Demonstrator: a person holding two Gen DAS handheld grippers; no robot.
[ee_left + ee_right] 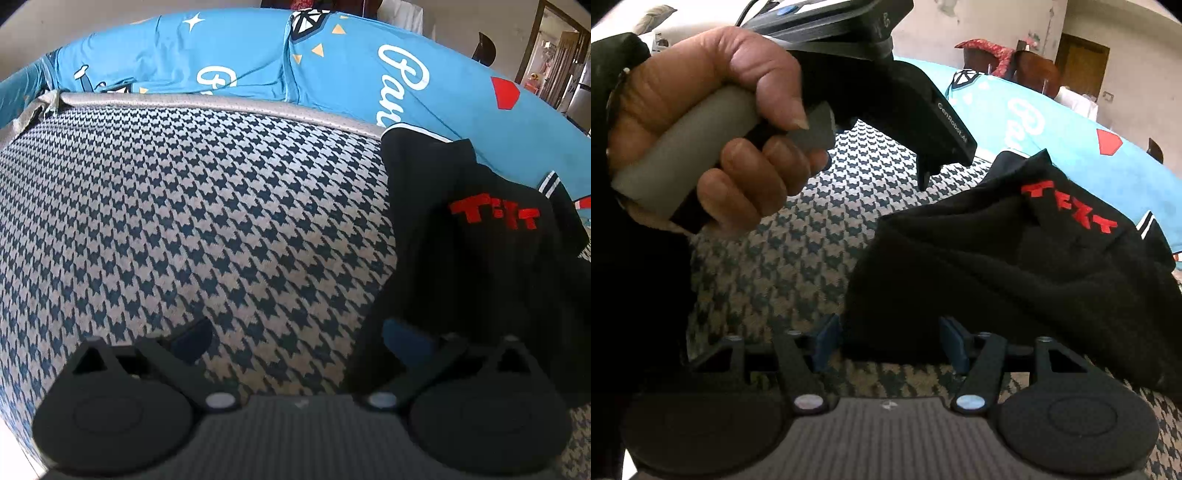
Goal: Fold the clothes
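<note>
A black garment (480,258) with red letters lies crumpled on the right side of a houndstooth cushion (203,221). My left gripper (299,339) is open wide just above the cushion. Its right fingertip (406,341) is over the garment's left edge, and its left one is over bare cushion. In the right wrist view the same black garment (1015,277) fills the right half. My right gripper (891,343) is open, with the garment's near edge lying between its blue pads. A hand (713,122) holds the left gripper (929,170) above the cushion (768,266), left of the garment.
A bright blue printed sheet (332,62) covers the surface behind the cushion, and the garment's far end rests on it. A silver piped edge (221,103) bounds the cushion at the back. A doorway (554,55) and furniture (1015,62) stand far behind.
</note>
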